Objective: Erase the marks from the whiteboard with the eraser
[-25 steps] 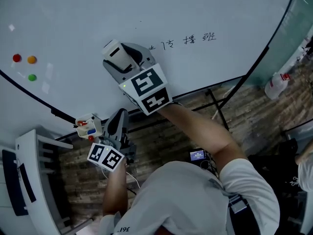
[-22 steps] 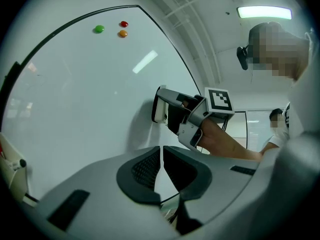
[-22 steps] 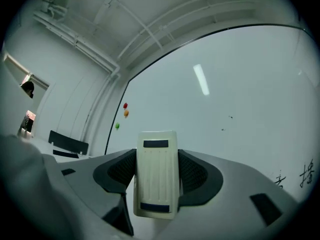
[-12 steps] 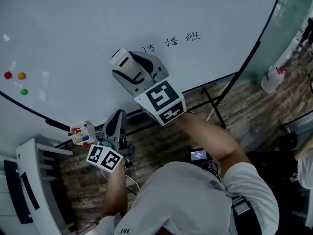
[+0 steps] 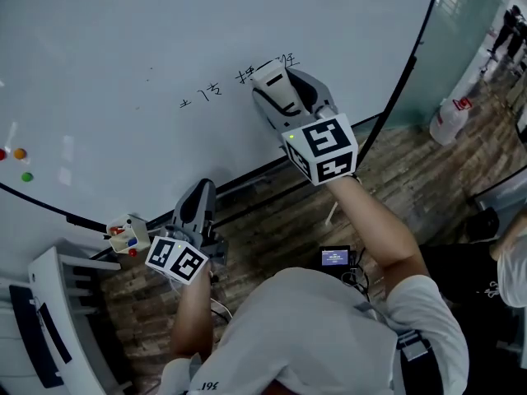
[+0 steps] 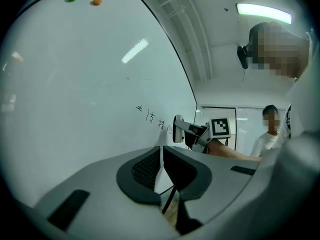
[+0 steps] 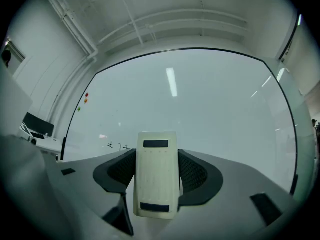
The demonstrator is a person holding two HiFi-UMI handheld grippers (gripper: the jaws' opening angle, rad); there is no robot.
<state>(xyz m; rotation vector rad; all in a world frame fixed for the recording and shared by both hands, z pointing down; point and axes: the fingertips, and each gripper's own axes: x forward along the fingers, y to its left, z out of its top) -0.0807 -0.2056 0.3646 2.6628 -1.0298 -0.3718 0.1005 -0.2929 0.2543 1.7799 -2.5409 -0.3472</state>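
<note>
A white eraser (image 5: 272,85) is clamped in my right gripper (image 5: 277,90), which is shut on it. It lies against the whiteboard (image 5: 123,39), over the right end of a line of black handwritten marks (image 5: 202,93). In the right gripper view the eraser (image 7: 156,174) fills the gap between the jaws, with the marks (image 7: 117,145) small to its left. The left gripper view shows the marks (image 6: 150,115) and the eraser (image 6: 177,129) from the side. My left gripper (image 5: 202,191) hangs low below the board's bottom edge, shut and holding nothing.
Red, orange and green magnets (image 5: 18,153) dot the board's far left. A small white box (image 5: 123,235) with coloured pieces sits on the board's ledge beside the left gripper. A white rack (image 5: 58,303) stands lower left, a bottle (image 5: 449,122) on the floor at right. A person (image 6: 270,131) stands beyond.
My right gripper has carried the eraser to the right along the writing, from its left end to its right end. The left gripper has stayed low by the ledge.
</note>
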